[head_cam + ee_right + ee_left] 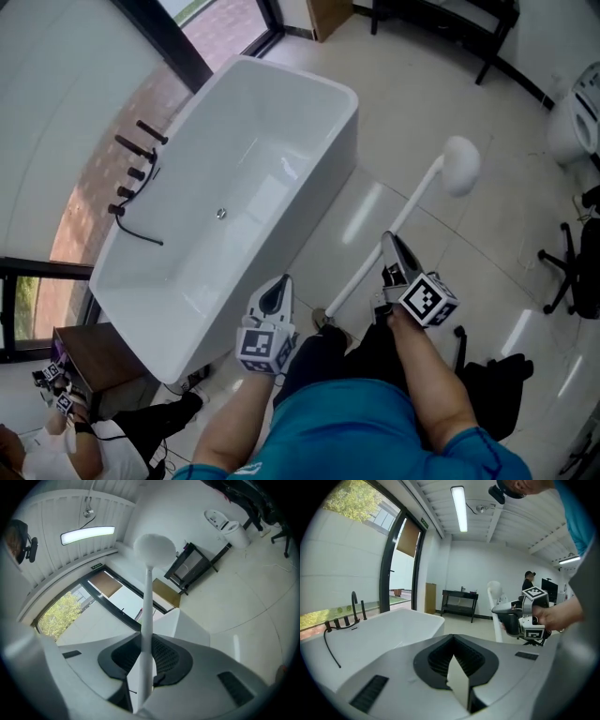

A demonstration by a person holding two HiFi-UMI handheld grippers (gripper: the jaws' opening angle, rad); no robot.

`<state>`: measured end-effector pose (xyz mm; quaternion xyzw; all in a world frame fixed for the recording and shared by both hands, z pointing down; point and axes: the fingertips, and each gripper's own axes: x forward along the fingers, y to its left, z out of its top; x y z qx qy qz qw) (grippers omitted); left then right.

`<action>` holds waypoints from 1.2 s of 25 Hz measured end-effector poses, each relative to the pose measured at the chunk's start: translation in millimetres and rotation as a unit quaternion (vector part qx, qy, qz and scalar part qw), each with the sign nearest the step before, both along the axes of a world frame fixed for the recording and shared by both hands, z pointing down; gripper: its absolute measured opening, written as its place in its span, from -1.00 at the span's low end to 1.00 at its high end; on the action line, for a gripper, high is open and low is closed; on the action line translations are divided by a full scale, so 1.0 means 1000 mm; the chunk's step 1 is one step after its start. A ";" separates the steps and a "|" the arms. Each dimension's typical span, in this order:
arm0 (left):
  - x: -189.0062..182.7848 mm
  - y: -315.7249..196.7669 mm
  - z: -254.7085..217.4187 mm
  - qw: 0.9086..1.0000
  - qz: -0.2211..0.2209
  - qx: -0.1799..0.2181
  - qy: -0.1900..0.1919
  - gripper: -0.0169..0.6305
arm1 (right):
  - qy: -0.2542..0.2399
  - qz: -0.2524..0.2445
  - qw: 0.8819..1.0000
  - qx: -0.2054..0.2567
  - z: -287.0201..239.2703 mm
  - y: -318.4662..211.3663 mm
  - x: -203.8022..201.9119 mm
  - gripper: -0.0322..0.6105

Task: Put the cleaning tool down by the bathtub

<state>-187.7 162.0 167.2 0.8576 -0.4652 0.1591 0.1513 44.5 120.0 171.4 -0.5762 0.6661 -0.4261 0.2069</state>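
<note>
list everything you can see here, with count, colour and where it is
bathtub: 1, white, centre left, by the window
taps: 1 set, black, on the tub's left rim
cleaning tool: 1, white, long handle with a fluffy head, over the floor right of the tub
table: 1, black, top edge
fixture: 1, white, right edge, perhaps a toilet
chair: 1, black, right edge
bag: 1, black, on the floor, lower right
side table: 1, brown, lower left by the tub
other person: 1, lower-left corner
left gripper: 1, grey, jaws together, empty, near the tub's near end
right gripper: 1, grey, shut on the tool's handle
</note>
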 end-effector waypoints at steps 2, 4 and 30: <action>-0.013 -0.006 0.010 1.000 -0.004 -0.007 0.000 -0.96 | -0.007 -0.005 1.000 -0.016 0.014 -0.018 -0.019 -0.60; -0.025 -0.010 0.024 1.000 -0.017 -0.021 0.004 -0.96 | -0.016 -0.012 0.999 -0.036 0.032 -0.035 -0.036 -0.60; -0.056 -0.146 0.342 0.988 -0.111 -0.108 0.004 -0.96 | -0.104 -0.022 0.973 -0.207 0.455 -0.263 -0.107 -0.59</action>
